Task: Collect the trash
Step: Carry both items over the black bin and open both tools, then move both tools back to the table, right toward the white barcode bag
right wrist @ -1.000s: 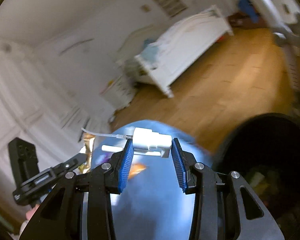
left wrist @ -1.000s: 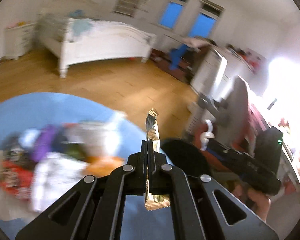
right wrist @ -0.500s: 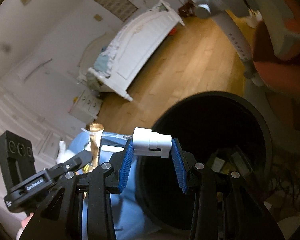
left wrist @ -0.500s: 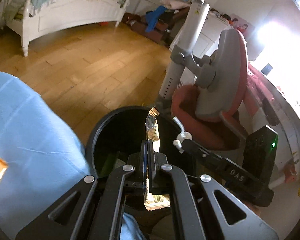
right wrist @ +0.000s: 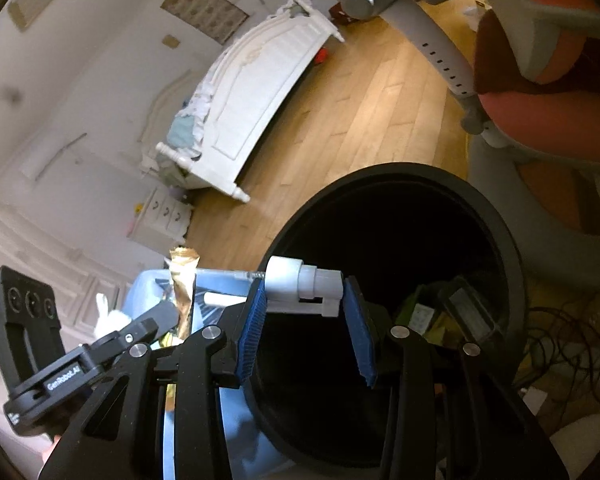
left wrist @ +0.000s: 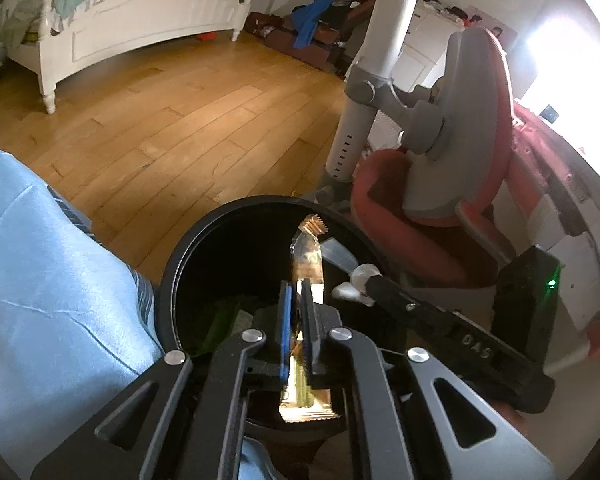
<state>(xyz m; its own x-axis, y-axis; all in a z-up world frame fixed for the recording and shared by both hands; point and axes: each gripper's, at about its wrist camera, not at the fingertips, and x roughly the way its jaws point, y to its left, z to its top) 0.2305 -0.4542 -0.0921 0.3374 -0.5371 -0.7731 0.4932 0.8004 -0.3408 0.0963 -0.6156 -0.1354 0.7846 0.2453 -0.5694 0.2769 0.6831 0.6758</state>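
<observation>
Lettering on the gripper bodies: "GenRobot.AI" reads on the left gripper (right wrist: 172,312) seen from the right wrist view; "DAS" on the right gripper (left wrist: 354,286) seen from the left.

Left fingers, just opening, stand narrow with a gold wrapper (left wrist: 308,256) upright between them, over the black bin (left wrist: 172,280); pad contact cannot be confirmed.

Right gripper jaws have just widened; a white plastic piece (right wrist: 300,284) spans the blue pads (right wrist: 252,332), apparently loose at the right pad, above the bin mouth.

Bin holds dark litter. It stands on a wood plank floor (left wrist: 180,120) beside a blue cloth (left wrist: 52,300), a red chair (left wrist: 440,184) and a white bed (left wrist: 140,28).
</observation>
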